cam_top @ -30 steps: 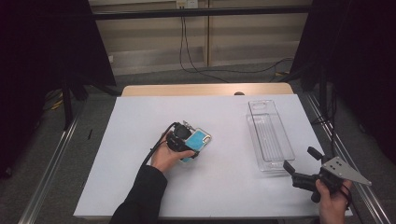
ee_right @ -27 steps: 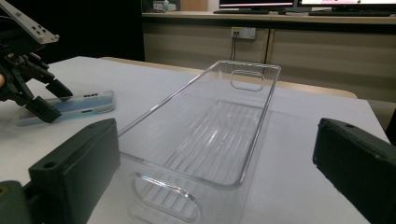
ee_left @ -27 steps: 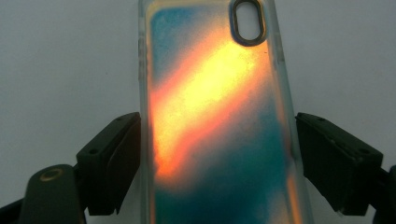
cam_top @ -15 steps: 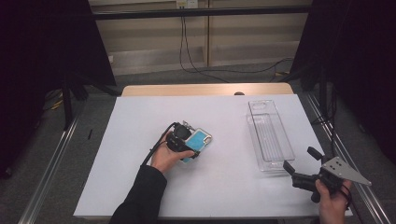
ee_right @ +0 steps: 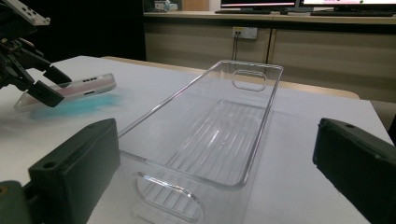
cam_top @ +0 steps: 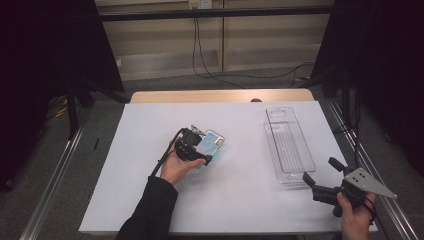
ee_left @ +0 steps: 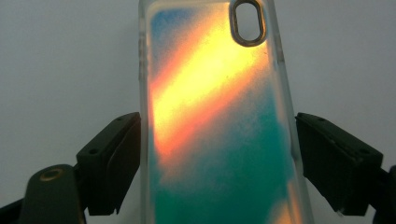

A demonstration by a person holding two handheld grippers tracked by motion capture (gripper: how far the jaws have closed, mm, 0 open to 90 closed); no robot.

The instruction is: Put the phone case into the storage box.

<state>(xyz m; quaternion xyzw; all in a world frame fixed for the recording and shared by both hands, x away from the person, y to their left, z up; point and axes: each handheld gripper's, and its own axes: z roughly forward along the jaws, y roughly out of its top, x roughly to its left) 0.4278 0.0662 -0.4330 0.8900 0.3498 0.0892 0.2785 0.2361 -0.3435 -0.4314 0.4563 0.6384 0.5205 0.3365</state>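
Gripping the translucent teal-and-orange phone case (ee_left: 219, 126) by its long edges, the left gripper (cam_top: 200, 150) tilted it above the white table (cam_top: 240, 200); the right gripper (cam_top: 320, 175) rested spread apart near the clear plastic tray (cam_top: 290, 145).

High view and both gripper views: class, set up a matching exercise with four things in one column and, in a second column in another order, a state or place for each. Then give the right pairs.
Things:
1. phone case
2. clear tray
3. left gripper
4. right gripper

States or places:
A. jaws wide apart with nothing between them, near the table's right front corner
B. empty, lying lengthwise on the right part of the white table
C. closed on the case near the middle of the table
D. translucent, with teal and orange colouring, held between two jaws

Pairs: 1-D, 2-B, 3-C, 4-A
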